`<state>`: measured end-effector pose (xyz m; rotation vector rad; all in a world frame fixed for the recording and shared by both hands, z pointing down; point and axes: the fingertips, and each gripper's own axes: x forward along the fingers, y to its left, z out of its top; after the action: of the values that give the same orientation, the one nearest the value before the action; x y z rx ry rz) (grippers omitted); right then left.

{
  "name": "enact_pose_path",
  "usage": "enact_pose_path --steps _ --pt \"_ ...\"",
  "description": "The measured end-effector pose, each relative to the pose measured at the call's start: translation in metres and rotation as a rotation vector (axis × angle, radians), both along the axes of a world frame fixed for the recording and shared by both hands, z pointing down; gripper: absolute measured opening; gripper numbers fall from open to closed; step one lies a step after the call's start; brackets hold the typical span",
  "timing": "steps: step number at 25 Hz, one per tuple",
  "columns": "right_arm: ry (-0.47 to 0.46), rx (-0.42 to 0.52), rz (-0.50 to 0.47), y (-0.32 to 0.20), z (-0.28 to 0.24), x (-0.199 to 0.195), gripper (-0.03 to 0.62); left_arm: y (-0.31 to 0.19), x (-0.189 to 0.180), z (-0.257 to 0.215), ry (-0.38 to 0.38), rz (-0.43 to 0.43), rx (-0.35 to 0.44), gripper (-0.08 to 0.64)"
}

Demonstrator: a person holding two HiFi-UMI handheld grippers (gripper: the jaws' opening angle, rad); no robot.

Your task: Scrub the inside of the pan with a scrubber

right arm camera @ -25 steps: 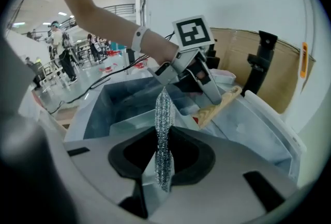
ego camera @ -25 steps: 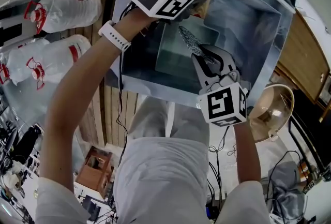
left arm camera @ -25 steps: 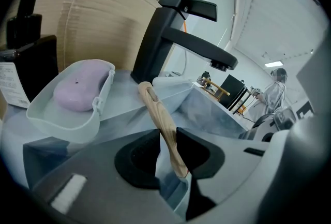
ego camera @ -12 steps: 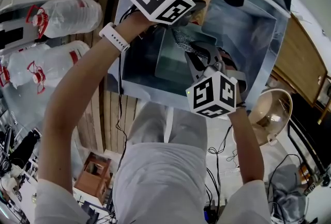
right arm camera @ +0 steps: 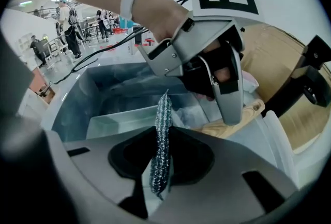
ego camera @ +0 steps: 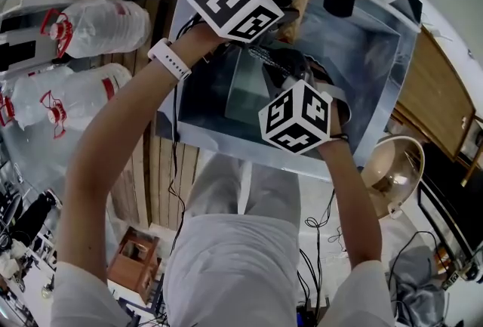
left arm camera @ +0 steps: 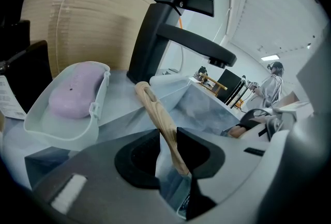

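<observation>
Top centre of the head view: left gripper (left arm camera: pixel 168 153) fingers (left arm camera: pixel 135 161) clamp the pan (ego camera: pixel 245 91) by its handle (left arm camera: pixel 155 109), right gripper (right arm camera: pixel 163 161) pinches the scrubber (right arm camera: pixel 162 119). I'd hold the pan steady and press flat.

The left gripper (left arm camera: pixel 166 153) has its jaws pinched tight on a wooden handle (left arm camera: pixel 156 112), which slants up toward 11 o'clock. A black tap (left arm camera: pixel 168 31) stands at 12. Over at 9 there's a pale dish (left arm camera: pixel 64 134) with a purple soap (left arm camera: pixel 75 88) lying in it. The sink (left arm camera: pixel 207 106) wall shows around 2.
</observation>
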<state>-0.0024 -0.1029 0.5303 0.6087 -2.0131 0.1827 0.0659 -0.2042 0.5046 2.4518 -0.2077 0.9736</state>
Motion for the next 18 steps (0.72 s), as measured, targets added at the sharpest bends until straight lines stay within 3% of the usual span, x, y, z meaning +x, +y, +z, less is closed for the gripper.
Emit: enact_pose_path --steps 6,18 --pt "-0.096 -0.088 -0.033 0.008 0.001 -0.006 0.063 0.000 0.000 0.000 0.003 -0.002 -0.006 0.103" --pt "-0.077 -0.197 -0.165 0.057 0.019 -0.036 0.061 0.001 -0.003 0.002 0.000 -0.015 -0.013 0.104"
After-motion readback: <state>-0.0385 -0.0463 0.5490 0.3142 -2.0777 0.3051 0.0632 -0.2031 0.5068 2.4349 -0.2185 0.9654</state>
